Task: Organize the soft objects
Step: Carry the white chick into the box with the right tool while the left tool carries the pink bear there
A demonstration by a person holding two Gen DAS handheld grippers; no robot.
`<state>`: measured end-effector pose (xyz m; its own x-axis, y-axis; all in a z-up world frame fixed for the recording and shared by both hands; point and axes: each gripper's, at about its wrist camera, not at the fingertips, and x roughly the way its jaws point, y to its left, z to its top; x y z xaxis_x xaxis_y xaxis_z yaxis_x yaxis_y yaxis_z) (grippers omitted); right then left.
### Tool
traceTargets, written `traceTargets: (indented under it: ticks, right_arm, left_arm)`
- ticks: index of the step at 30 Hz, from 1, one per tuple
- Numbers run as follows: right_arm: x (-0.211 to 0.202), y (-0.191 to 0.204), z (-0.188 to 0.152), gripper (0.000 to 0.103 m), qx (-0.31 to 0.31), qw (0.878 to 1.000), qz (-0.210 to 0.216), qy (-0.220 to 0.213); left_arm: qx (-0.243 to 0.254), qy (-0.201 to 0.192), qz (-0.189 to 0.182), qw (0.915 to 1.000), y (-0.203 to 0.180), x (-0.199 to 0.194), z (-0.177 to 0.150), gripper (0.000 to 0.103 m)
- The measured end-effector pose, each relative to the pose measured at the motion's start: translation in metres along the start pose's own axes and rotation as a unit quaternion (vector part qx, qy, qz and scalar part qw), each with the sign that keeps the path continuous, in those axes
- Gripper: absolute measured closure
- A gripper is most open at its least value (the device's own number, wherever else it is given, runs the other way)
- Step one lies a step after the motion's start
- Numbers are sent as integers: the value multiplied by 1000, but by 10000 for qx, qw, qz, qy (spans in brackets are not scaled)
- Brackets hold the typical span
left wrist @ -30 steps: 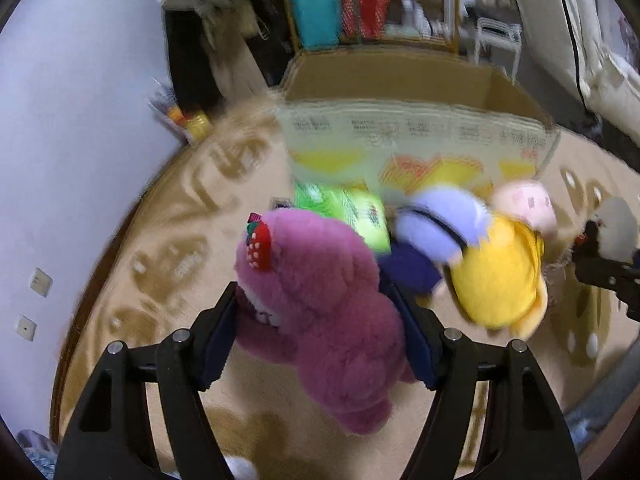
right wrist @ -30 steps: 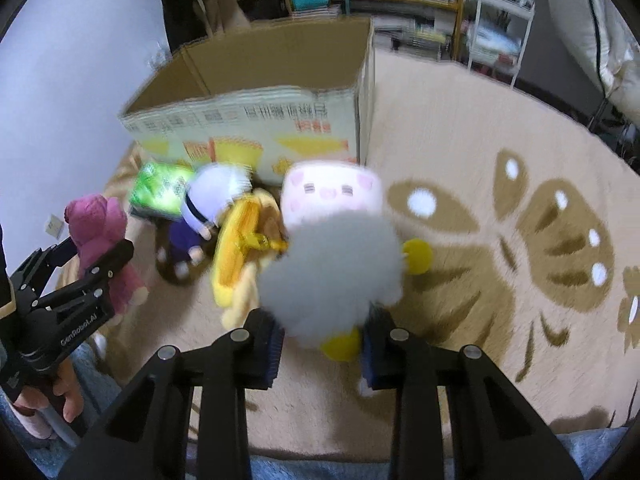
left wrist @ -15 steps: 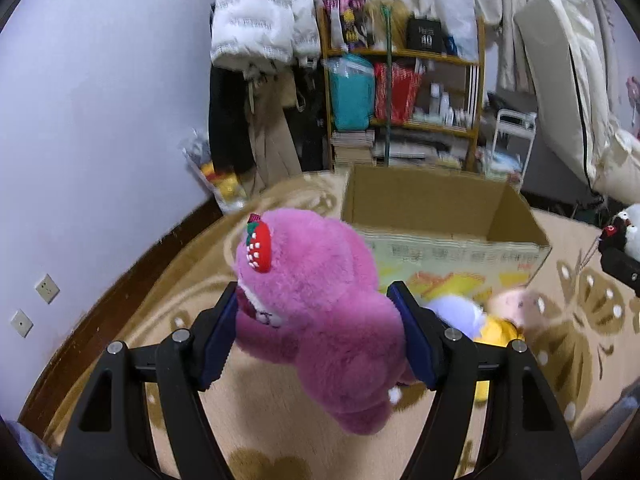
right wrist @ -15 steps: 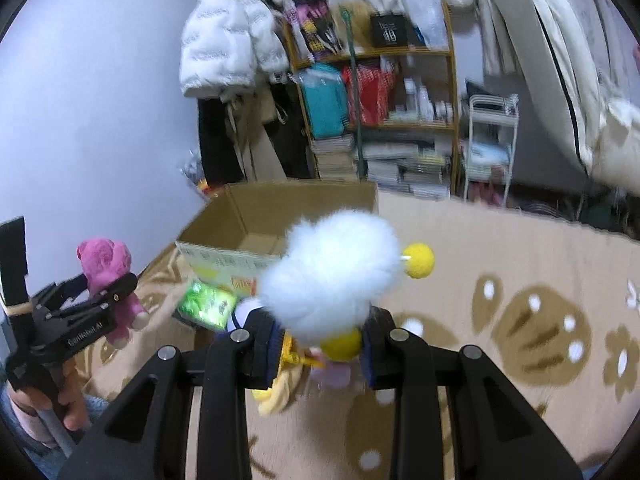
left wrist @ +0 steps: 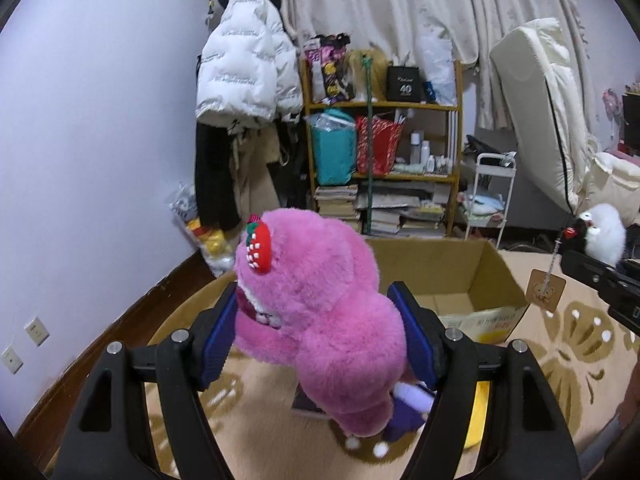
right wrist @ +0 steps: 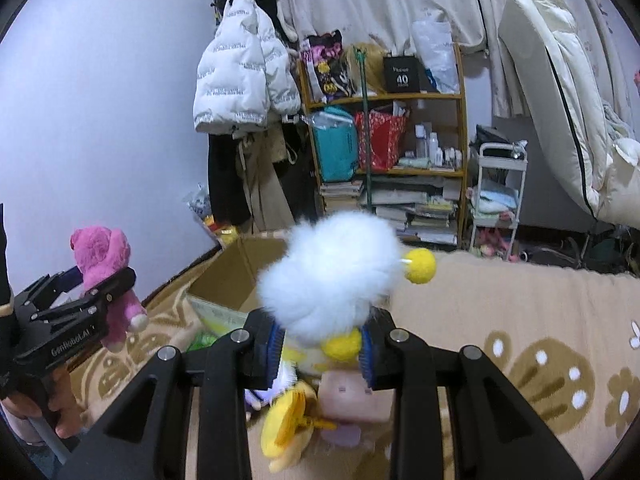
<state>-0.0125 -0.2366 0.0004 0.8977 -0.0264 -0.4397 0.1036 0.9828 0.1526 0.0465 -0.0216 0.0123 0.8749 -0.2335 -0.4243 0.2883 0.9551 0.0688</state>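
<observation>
Left gripper [left wrist: 316, 334] clamps a fuzzy pink plush bear [left wrist: 316, 308]; right gripper [right wrist: 320, 346] grips a fluffy white plush toy [right wrist: 328, 268] above an open cardboard box [left wrist: 460, 276].

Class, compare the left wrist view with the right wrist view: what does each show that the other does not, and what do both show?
Left wrist only: the red strawberry on the pink plush bear and a hanging tag.

Right wrist only: the hand holding the left gripper, and the white plush's yellow ball.

Both: both plush toys gripped, the cardboard box and the bookshelf.
</observation>
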Motion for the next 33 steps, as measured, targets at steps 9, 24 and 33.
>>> traceTargets:
  ticks: [9, 24, 33]
  right_arm:
    - [42, -5, 17, 71, 119, 9999, 23, -114]
    - [91, -18, 8, 70, 83, 9993, 169, 330]
    - [108, -29, -7, 68, 197, 9976, 108, 659]
  left_arm:
    - [253, -20, 4, 9997, -16, 44, 17, 30]
    - [361, 445, -253, 9980, -27, 106, 18, 30]
    - [342, 624, -431, 9965, -31, 120, 11, 30]
